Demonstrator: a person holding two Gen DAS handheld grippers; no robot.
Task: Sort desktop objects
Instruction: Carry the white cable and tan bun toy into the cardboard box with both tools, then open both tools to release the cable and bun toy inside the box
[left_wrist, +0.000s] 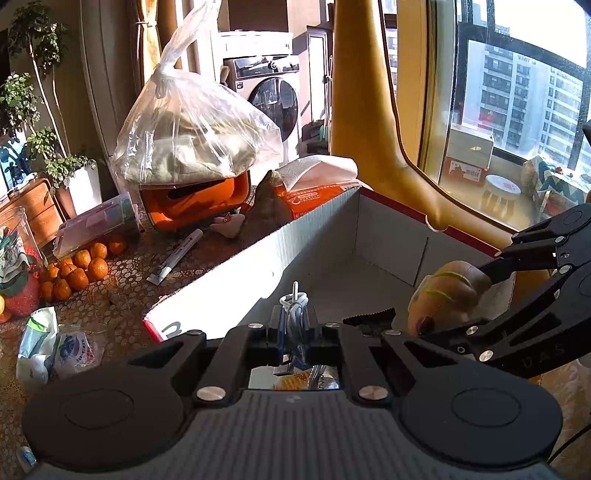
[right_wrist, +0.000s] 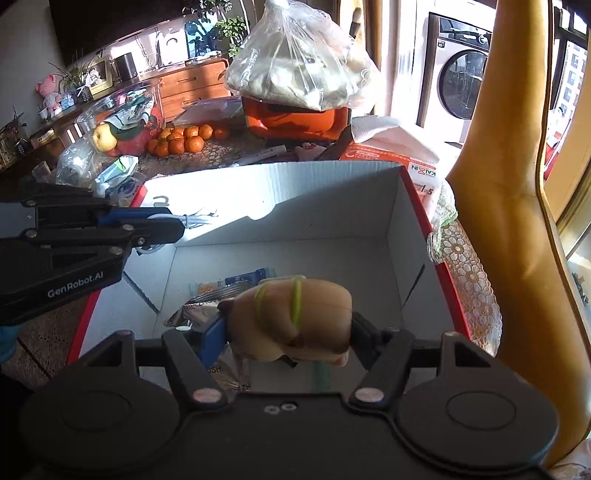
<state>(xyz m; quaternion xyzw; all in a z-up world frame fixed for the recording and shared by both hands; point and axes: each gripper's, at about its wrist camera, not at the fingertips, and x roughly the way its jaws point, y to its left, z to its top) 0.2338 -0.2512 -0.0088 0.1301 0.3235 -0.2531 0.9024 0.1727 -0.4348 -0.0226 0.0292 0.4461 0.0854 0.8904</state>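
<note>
While both hand-held grippers hover over an open white cardboard box with red outer edges (right_wrist: 402, 229), each is clamped on something. The right gripper (right_wrist: 288, 332) squeezes a soft tan plush toy with lime-green stripes (right_wrist: 295, 317) between its fingers, held above the box's interior. The left gripper (left_wrist: 293, 325) pinches a coiled white charging cable (left_wrist: 294, 302), over the box's near-left side. On the box floor lie a few shiny foil snack packets (right_wrist: 221, 295). Beyond the box, on a lace-patterned tabletop (left_wrist: 122, 291), sit a white tube-shaped pen (left_wrist: 181, 254), a pile of small orange mandarins (left_wrist: 79, 271), and an orange container (left_wrist: 192, 203) topped by a knotted clear plastic bag of pale cloth (left_wrist: 192, 136). A white washing machine (left_wrist: 267, 92) stands farther back.
</note>
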